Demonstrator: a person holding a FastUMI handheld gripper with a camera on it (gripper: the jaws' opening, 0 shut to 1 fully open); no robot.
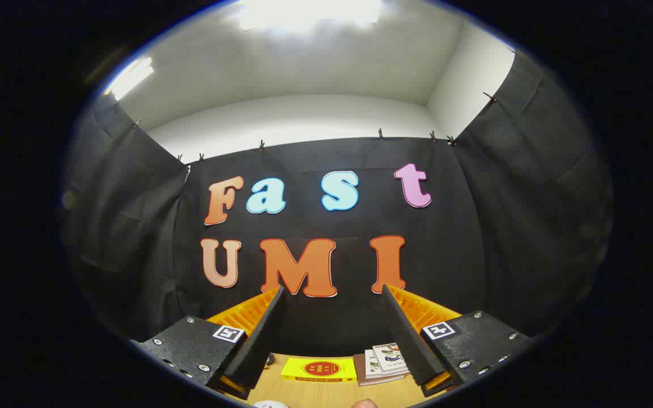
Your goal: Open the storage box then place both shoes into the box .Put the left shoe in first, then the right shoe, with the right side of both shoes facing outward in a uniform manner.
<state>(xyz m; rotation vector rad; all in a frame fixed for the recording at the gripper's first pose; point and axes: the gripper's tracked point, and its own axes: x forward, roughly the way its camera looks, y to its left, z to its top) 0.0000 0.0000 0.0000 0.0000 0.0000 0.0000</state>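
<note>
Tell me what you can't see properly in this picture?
- The tongs are open with nothing between them, pointed up at the cloth wall.
- Yellow flat item, gripper view: too small to say what it is.
- Stack of booklets: partly covered by one finger of the tongs.
- White round thing on the wooden table: cut off at the bottom edge.
- The storage box and shoes: whether the box is open cannot be told.

A light wooden bench (326,394) runs along the foot of the black cloth wall (474,249). At its far edge lies a flat yellow book (319,369); touching its right side sits a small stack of booklets (383,362).
</note>
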